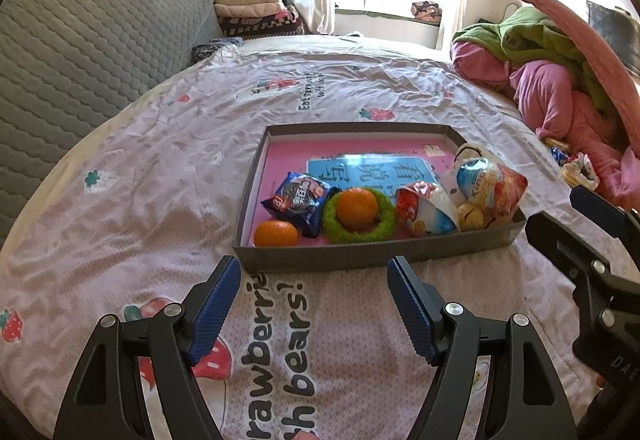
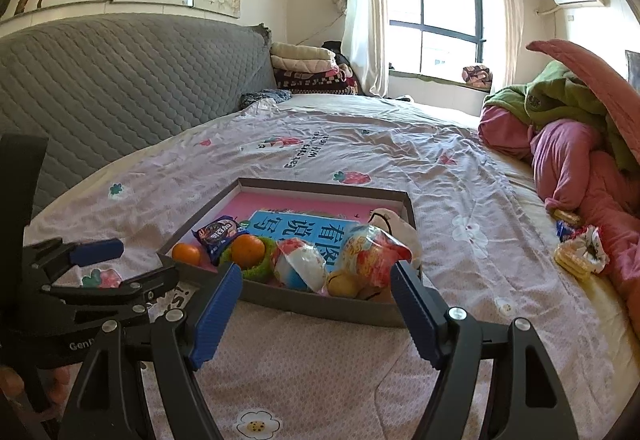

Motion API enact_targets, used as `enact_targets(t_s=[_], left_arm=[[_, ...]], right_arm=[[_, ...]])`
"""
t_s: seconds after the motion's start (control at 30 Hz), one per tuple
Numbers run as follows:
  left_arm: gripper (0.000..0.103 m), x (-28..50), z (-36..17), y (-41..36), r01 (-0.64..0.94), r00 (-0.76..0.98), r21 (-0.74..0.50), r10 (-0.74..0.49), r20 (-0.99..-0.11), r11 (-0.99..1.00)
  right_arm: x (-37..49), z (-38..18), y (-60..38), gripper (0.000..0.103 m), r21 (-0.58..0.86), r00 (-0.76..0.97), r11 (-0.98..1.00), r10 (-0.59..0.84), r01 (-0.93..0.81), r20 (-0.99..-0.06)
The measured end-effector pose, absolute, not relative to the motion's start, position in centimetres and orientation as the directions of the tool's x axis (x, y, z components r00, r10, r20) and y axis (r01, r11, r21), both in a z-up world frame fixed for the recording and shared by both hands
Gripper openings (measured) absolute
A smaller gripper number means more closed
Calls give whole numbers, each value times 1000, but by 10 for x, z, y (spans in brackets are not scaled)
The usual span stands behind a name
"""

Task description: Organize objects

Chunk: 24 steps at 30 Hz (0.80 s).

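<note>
A grey shallow box [image 1: 360, 260] [image 2: 320, 306] with a pink floor lies on the bed. In it are an orange [image 1: 276, 234] [image 2: 186, 254], a blue snack packet [image 1: 298, 201] [image 2: 218, 232], a second orange [image 1: 356, 208] [image 2: 248, 251] inside a green ring [image 1: 384, 230] [image 2: 262, 268], two round wrapped toys [image 1: 426, 209] [image 2: 300, 268], [image 1: 492, 181] [image 2: 374, 252], and a yellow item [image 1: 472, 217] [image 2: 342, 284]. My left gripper [image 1: 314, 272] [image 2: 120, 260] is open and empty, just short of the box's near wall. My right gripper [image 2: 316, 276] [image 1: 576, 207] is open and empty at the box's near right corner.
The bed carries a strawberry-print sheet [image 1: 160, 179]. A pile of pink and green bedding [image 1: 560, 79] [image 2: 580, 143] lies on the right, with small snack packets [image 1: 576, 167] [image 2: 580, 252] beside it. A grey quilted headboard [image 1: 80, 59] runs along the left.
</note>
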<state>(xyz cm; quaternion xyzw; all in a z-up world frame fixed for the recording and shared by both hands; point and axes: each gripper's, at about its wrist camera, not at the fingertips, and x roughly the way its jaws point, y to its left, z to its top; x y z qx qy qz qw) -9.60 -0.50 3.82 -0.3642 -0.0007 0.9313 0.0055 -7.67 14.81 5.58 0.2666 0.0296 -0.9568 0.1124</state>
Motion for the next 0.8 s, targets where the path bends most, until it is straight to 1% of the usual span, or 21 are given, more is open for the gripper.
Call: enact_targets(t_s=[0.3,0.8], left_arm=[[77,-93,20,-1,-24,-720,-7,22,-693,-1000],[77,-91,1,-6,-18,-708,-13,22,-705,-1000]], right_arm=[[-71,43,151,76,22,-838,-973,-208,228,-505],[-65,23,153,76,45,-822,-970,-225,237,-523]])
